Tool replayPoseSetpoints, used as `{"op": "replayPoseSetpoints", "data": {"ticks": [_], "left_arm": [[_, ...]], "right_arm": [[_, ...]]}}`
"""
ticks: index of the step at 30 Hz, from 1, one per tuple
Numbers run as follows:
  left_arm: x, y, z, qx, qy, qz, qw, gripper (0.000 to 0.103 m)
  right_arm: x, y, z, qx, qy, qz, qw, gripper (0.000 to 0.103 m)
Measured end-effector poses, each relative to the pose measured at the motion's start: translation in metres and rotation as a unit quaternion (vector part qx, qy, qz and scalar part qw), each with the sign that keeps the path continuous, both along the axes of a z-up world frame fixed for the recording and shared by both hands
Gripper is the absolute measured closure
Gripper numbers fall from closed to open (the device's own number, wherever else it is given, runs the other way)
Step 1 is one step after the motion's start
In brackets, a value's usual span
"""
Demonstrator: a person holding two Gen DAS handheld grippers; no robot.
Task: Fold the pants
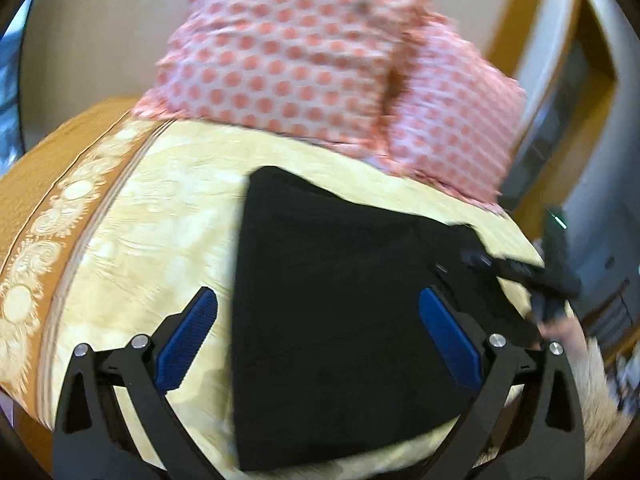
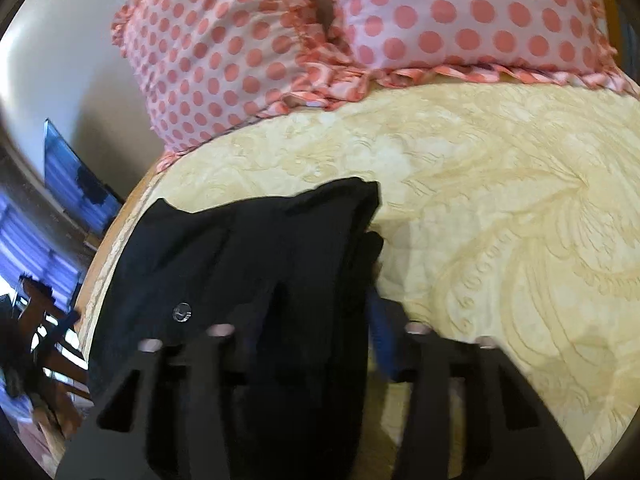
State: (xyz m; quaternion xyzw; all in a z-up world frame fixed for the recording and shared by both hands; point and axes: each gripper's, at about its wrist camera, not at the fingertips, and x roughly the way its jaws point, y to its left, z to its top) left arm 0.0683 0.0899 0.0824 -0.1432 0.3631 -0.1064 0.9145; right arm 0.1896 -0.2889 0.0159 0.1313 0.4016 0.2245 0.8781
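Black pants (image 1: 340, 320) lie folded in a compact stack on a cream patterned bedspread (image 1: 160, 240). My left gripper (image 1: 318, 320) is open and empty above the pants, its blue pads (image 1: 188, 340) wide apart. In the right wrist view the pants (image 2: 240, 260) show a small metal button. My right gripper (image 2: 320, 320) hangs over the pants' right edge; the view is blurred and one blue pad (image 2: 382, 340) shows beside the cloth. I cannot tell whether it holds the cloth. The right gripper also shows in the left wrist view (image 1: 532, 272) at the pants' far right corner.
Pink pillows with red dots (image 1: 320, 60) (image 2: 360, 40) lie at the head of the bed, just beyond the pants. The bedspread has an orange border (image 1: 40, 200) on the left. A window (image 2: 72, 172) and furniture lie beyond the bed's left edge.
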Motion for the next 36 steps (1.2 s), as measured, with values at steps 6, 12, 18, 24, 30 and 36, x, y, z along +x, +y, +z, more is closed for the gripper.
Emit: {"op": "replayPoseSetpoints", "data": {"ticks": [6, 12, 18, 24, 30, 36], "left_arm": [[0.070, 0.025, -0.025, -0.018, 0.118, 0.006, 0.9929, 0.029], [0.098, 0.021, -0.040, -0.040, 0.171, -0.037, 0.9838, 0.050], [0.102, 0.015, -0.037, -0.037, 0.152, -0.038, 0.9870, 0.091], [0.105, 0.000, -0.008, -0.021, 0.107, -0.044, 0.9931, 0.092], [0.154, -0.022, 0.019, -0.009, 0.061, -0.023, 0.9978, 0.091], [0.219, -0.038, -0.008, 0.024, 0.088, 0.007, 0.9958, 0.089]], "right_arm": [[-0.005, 0.000, 0.004, 0.005, -0.001, 0.003, 1.000, 0.077], [0.001, -0.005, -0.001, 0.007, 0.022, -0.004, 1.000, 0.063], [0.000, -0.008, 0.002, 0.037, 0.004, 0.013, 0.999, 0.081], [0.012, -0.012, 0.027, 0.055, -0.013, 0.026, 0.998, 0.084], [0.048, -0.012, 0.069, 0.011, -0.080, 0.003, 0.997, 0.084], [0.099, -0.023, 0.047, -0.026, -0.063, -0.044, 0.997, 0.084]]}}
